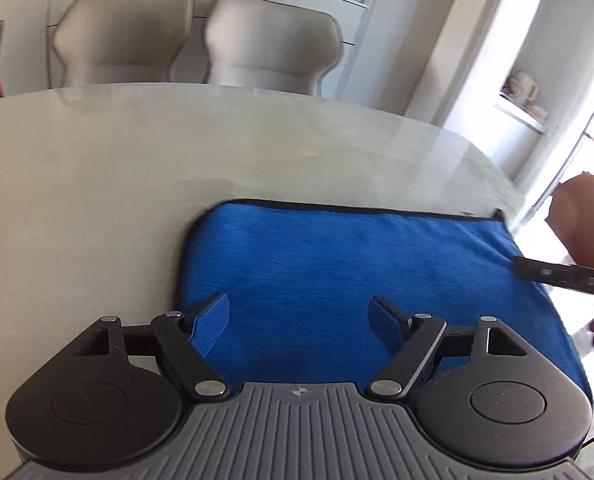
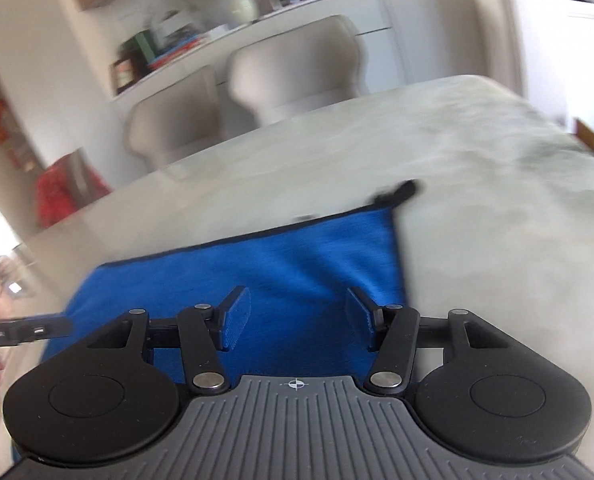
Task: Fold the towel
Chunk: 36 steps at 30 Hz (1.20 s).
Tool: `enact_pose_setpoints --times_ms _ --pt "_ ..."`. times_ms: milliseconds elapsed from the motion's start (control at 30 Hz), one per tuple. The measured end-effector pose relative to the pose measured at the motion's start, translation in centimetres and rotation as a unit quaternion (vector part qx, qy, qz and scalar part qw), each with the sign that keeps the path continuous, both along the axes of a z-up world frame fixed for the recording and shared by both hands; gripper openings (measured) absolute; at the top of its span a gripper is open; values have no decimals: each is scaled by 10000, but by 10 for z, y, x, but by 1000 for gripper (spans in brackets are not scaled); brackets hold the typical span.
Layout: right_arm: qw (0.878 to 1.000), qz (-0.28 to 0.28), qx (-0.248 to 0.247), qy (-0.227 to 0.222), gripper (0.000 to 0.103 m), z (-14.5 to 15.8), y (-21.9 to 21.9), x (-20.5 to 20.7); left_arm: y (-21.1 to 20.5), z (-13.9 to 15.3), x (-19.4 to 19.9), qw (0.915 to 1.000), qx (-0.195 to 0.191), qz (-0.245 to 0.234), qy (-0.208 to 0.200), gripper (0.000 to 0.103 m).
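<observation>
Both the left gripper (image 1: 300, 316) and right gripper (image 2: 299, 312) hover with jaws spread, empty, above the blue towel (image 1: 337, 272) just ahead on the table (image 1: 97, 168).

Open left hand-held gripper (image 1: 300, 322) hovers over blue towel (image 1: 337, 264) on table (image 1: 97, 168).

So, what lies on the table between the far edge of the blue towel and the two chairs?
Nothing: in the left wrist view the table is bare from the towel to the chairs.
</observation>
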State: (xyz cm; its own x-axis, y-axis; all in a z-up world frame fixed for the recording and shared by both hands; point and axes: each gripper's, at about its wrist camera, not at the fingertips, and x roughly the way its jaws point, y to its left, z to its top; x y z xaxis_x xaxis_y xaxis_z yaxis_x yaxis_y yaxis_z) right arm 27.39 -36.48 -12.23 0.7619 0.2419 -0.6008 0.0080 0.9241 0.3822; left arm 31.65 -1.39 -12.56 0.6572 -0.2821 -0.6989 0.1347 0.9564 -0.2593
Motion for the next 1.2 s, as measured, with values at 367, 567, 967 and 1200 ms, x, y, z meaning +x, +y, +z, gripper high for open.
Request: enact_pose_setpoints --times_ms 367,567,967,1200 --pt "9890 1477 57 82 57 -7 67 33 -34 -3 24 9984 -188 -532 -90 81" --pt "9975 261 -557 361 58 0 19 23 11 4 30 9998 -180 -23 -13 81" --pt "9944 618 -691 504 67 3 43 41 -20 3 56 9993 -59 -365 35 84" --pt "9968 590 -246 488 68 23 18 -44 3 20 -11 9986 -496 -161 16 85"
